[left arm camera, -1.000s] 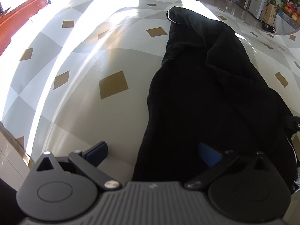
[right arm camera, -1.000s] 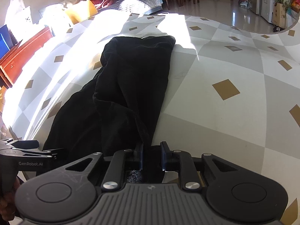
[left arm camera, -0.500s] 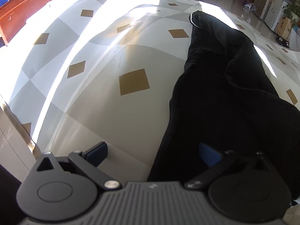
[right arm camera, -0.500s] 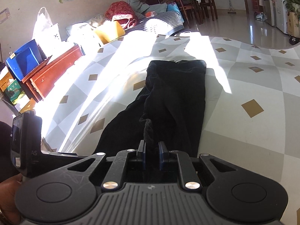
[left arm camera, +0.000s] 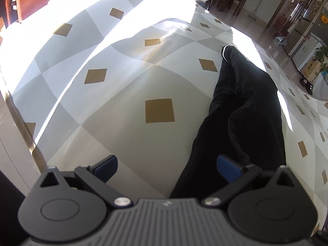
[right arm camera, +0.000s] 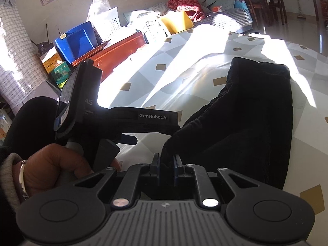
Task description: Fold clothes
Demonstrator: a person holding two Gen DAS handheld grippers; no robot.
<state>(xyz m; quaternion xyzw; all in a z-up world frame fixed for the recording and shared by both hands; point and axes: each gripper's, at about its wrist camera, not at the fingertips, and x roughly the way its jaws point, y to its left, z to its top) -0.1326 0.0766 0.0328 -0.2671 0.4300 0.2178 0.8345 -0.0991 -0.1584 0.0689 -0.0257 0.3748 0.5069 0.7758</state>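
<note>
A black garment of soft, plush-looking cloth lies in a long heap on the tabletop, which is covered with a sheet patterned in grey and white diamonds with small tan squares. Strong sunlight crosses the cover in bright bands. In the left wrist view the garment stretches away from the camera along the right half of the frame, and its far end shows a thin white edge.

The left claw stands released, its two blue pads wide apart. The left pad hangs over bare tabletop; the right pad sits at the edge of the black cloth, with nothing pinched between the two.

The right claw is clenched, its blue pads close together with a fold of the black garment gripped between them. The cloth rises from the tabletop to the pads, and the rest of the garment runs away to a squared-off far end in the sun.

In the right wrist view, the person's left hand is wrapped around the handle of the left claw, with a bangle on the wrist and a pale ribbed cuff. Beyond the tabletop are a red-brown wooden cabinet, a blue bin and a yellow container.
</note>
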